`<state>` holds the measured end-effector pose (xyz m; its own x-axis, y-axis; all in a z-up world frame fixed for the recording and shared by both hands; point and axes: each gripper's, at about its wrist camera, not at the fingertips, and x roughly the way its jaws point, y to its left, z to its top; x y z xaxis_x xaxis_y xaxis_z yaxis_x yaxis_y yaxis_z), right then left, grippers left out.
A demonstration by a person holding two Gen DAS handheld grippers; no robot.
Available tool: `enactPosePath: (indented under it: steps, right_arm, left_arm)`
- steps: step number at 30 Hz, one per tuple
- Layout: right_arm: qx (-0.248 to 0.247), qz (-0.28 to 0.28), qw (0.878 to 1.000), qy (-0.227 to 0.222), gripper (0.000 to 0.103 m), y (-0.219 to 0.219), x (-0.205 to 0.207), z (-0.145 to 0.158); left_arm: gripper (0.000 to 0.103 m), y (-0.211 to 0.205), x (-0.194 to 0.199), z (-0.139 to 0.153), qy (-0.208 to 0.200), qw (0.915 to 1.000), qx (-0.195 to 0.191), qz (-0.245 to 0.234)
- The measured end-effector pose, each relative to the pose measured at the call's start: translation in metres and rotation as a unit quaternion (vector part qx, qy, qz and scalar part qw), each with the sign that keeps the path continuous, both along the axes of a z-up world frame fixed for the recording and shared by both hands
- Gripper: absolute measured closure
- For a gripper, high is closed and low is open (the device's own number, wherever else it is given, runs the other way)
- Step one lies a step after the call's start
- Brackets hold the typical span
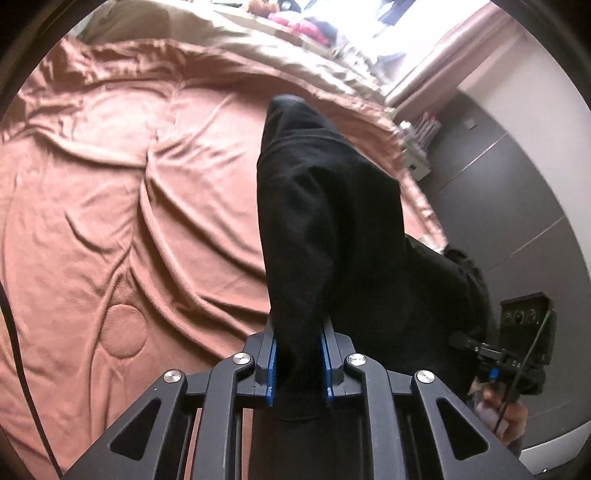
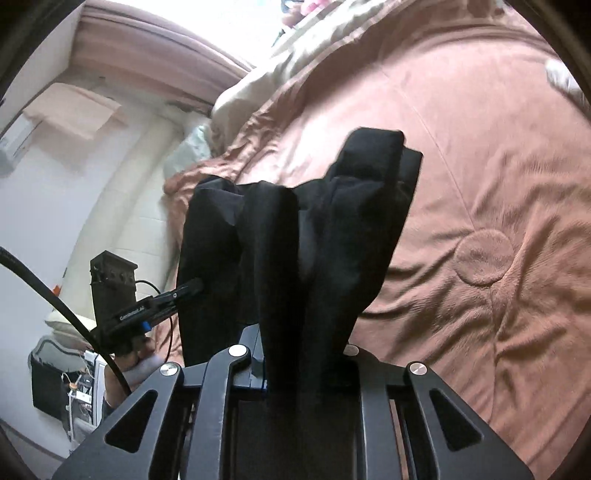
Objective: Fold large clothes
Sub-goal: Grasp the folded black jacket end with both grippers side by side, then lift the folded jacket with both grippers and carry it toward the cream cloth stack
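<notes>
I look over a bed spread with a creased pinkish-brown blanket point(image 1: 110, 229). Beyond it a bright window point(image 1: 417, 26) glares, pink curtain point(image 1: 439, 62) beside it, grey wall point(image 1: 517, 192) right.

One piece of lettering is showing: small white print along the side of the left gripper point(image 2: 197, 286), seen from the right wrist view. It is appearing to read "Genirobot.AI", though blur is making the letters uncertain. Nothing else is reading clearly in either view.
</notes>
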<state>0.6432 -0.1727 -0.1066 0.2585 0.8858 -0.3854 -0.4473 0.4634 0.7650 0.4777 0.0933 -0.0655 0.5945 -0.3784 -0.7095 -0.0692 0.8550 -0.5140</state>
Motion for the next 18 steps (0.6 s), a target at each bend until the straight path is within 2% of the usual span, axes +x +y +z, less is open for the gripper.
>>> enactPosePath:
  steps: [10,18]
  right_arm:
    - [0.01,-0.023,0.996,-0.087,0.089,-0.029,-0.088,0.059]
    - [0.004,-0.066,0.987,-0.147,0.089,-0.093,-0.151,0.11]
  left_arm:
    - [0.085,-0.043,-0.063,0.089,-0.084,0.9962,-0.011,-0.017]
    - [0.085,-0.097,-0.092,0.155,-0.133,0.99,-0.03,-0.038]
